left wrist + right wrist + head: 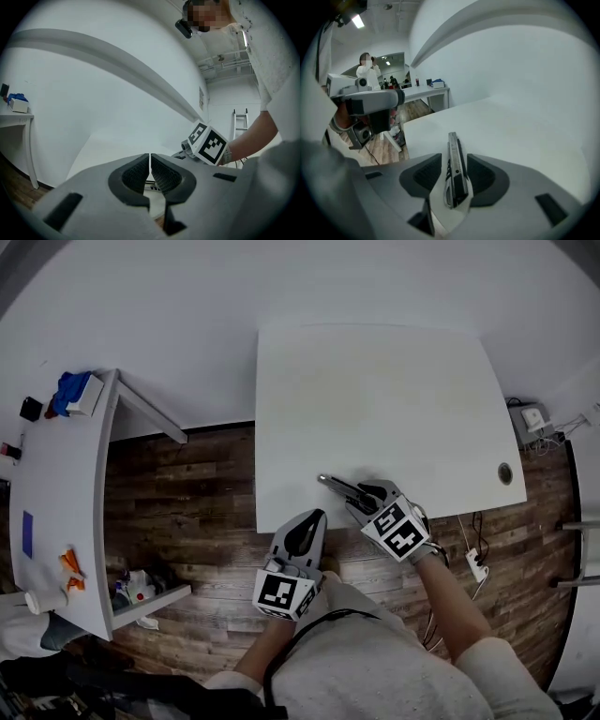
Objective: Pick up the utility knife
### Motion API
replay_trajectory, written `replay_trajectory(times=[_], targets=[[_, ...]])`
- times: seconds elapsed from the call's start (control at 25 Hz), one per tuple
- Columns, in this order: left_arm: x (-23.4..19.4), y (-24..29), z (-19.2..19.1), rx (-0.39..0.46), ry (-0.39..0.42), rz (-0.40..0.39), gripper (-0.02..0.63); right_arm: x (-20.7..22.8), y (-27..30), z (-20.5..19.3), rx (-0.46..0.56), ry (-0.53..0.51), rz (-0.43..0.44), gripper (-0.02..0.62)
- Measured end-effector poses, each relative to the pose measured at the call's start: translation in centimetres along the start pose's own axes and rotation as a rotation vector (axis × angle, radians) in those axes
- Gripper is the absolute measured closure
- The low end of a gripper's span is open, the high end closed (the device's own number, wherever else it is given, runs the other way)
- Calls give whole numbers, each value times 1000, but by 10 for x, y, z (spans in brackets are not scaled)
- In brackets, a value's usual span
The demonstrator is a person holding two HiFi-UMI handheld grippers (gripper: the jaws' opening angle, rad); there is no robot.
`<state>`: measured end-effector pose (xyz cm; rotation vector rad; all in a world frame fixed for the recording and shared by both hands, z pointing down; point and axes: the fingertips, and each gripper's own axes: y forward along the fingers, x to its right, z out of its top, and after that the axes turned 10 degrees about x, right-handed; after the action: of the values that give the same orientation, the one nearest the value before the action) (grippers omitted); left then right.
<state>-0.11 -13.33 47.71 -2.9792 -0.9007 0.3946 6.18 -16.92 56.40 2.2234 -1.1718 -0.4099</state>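
Note:
The utility knife, slim, grey and black, lies on the white table close to its near edge. In the right gripper view the knife runs lengthwise between the jaws of my right gripper, which points down at the table. The jaws stand apart, with bare table showing between the left pad and the knife. My right gripper is over the knife's near end. My left gripper is shut on nothing, level, just off the table's near edge.
A white side table at the left carries a blue item and small clutter. Wooden floor lies between the tables. A cable hole sits near the table's right edge, with a power strip below. A ladder stands behind.

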Motion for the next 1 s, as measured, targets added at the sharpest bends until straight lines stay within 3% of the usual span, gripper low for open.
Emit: replay_trajectory(times=[0.44,0.6,0.84,1.0], targets=[[-4,3,-21,3,-32,6,598,9,31,-13,-115,-9,98,439],[-7,4,-22,17,-38,10,598,9,35,-19,-199,-19,137,439],[-12,7,-22,33,-40,26,598,3,38,-14,-284,-133,179,445],[-15,11,-22,42,-42,30,598,0,38,-12,-287,-160,190,459]])
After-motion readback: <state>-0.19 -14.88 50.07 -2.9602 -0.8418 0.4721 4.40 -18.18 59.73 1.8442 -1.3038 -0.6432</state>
